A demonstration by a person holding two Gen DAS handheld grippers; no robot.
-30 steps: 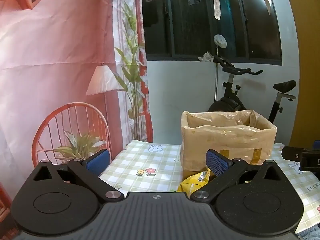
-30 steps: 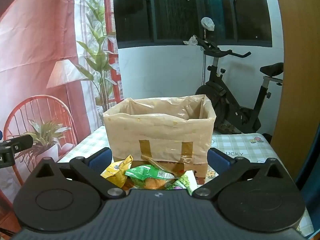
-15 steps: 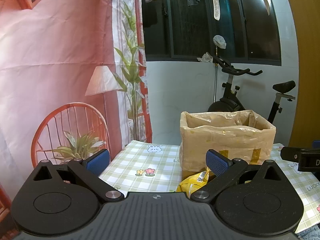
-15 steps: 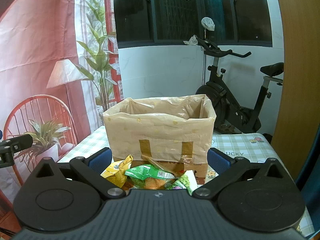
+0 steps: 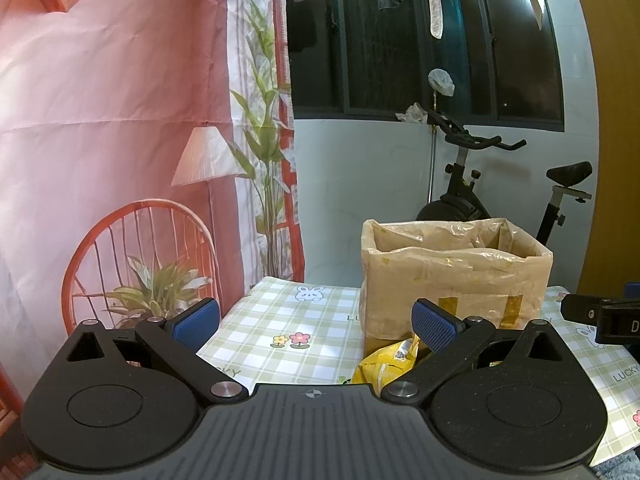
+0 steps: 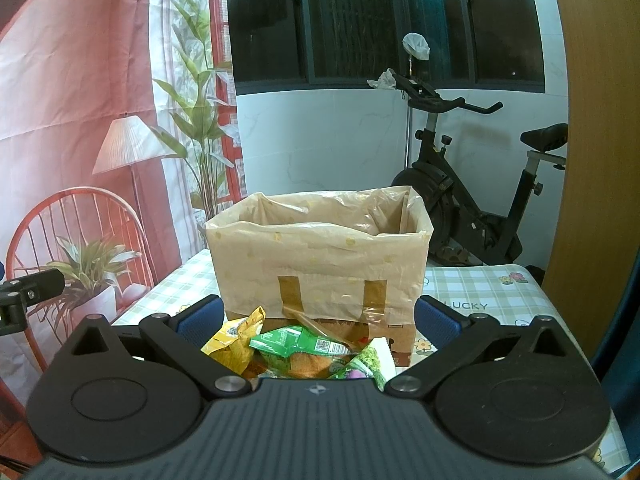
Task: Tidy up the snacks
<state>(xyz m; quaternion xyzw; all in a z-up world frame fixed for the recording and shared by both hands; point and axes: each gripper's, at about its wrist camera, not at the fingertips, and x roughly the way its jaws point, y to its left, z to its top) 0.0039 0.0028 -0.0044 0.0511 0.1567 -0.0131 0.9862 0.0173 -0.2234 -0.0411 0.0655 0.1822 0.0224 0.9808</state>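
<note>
A cardboard box lined with a tan plastic bag [image 6: 320,268] [image 5: 456,280] stands on the checked tablecloth. In front of it lies a heap of snack packets: a yellow packet [image 6: 236,340] [image 5: 388,364], a green packet [image 6: 300,344] and a green-and-purple one [image 6: 364,364]. My right gripper [image 6: 318,320] hangs open above the heap, its blue pads wide apart and holding nothing. My left gripper [image 5: 316,320] is open too, left of the box, with the yellow packet under its right finger. The box's inside is hidden.
The table with the green checked cloth [image 5: 280,328] ends at the left near a pink printed backdrop [image 5: 100,140]. An exercise bike [image 6: 472,208] stands behind the table by the white wall. A wooden panel [image 6: 592,160] rises at the right.
</note>
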